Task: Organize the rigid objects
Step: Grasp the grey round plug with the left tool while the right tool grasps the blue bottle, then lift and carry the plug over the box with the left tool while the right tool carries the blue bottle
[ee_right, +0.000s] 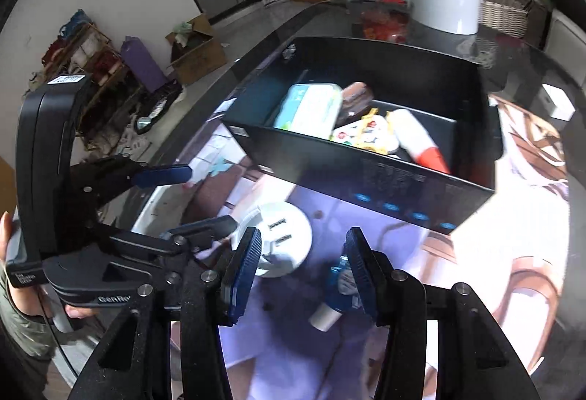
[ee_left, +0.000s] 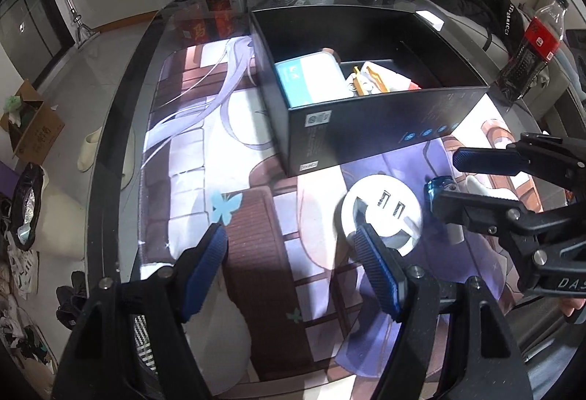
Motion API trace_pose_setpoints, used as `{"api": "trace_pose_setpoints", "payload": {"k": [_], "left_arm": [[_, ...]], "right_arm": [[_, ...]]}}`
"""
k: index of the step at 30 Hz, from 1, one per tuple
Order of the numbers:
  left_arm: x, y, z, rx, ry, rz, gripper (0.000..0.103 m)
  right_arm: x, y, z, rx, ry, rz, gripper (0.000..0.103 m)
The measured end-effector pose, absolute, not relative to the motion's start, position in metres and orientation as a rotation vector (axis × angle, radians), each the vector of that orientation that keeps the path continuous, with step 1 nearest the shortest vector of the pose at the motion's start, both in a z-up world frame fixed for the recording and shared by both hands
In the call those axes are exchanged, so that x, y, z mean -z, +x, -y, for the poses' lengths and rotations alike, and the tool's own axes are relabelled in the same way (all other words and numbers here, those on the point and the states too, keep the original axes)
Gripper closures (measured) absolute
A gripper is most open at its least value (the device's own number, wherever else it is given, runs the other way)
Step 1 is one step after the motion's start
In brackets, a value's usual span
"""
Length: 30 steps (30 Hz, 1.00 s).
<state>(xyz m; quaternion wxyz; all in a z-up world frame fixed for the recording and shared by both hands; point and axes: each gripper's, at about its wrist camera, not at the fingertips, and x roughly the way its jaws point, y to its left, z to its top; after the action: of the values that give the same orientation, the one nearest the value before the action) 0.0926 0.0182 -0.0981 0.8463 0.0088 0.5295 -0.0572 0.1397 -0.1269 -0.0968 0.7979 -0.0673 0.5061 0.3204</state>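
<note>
Blue-padded fingers of the left gripper (ee_left: pixel 291 246) fill the bottom of the left wrist view, spread wide with nothing between them; its right-hand pad sits at the near rim of a round white plug hub (ee_left: pixel 382 213), which lies flat on the printed mat (ee_left: pixel 190 158) just in front of the black box (ee_left: pixel 366 129). That hub lies off to the right of the left claw's centre line, so a grasp would need a shift that way. Further right, the right gripper (ee_right: pixel 302 255) stands open too, and a small blue-and-white bottle (ee_right: pixel 335 293) lies on the mat against the inside of its right pad, white end towards the camera and blue end pointing away, roughly along the fingers. Whether that pad actually touches the bottle I cannot tell, since the frame is smeared. The right hand is plainly the nearer to the bottle, the left to the hub. From the left wrist, the bottle shows mostly as a blue cap behind the right claw's finger; the right wrist view alone shows its full length, and also the red-tipped tube (ee_right: pixel 421 140) inside the box.
</note>
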Motion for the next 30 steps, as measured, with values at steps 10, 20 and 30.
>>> {"api": "trace_pose_setpoints", "payload": {"k": [10,20,30], "left_arm": [[0.100,0.103,0.013,0.155,0.047,-1.118,0.030],[0.103,0.114,0.029,0.198,0.044,-1.123,0.030],[0.115,0.120,0.035,0.205,0.084,-1.151,0.046]], "right_arm": [[0.129,0.135,0.147,-0.641,-0.222,-1.145,0.054],[0.131,0.138,0.166,-0.608,-0.253,-1.135,0.069],[0.127,0.148,0.162,-0.601,-0.259,-1.109,0.067]]}}
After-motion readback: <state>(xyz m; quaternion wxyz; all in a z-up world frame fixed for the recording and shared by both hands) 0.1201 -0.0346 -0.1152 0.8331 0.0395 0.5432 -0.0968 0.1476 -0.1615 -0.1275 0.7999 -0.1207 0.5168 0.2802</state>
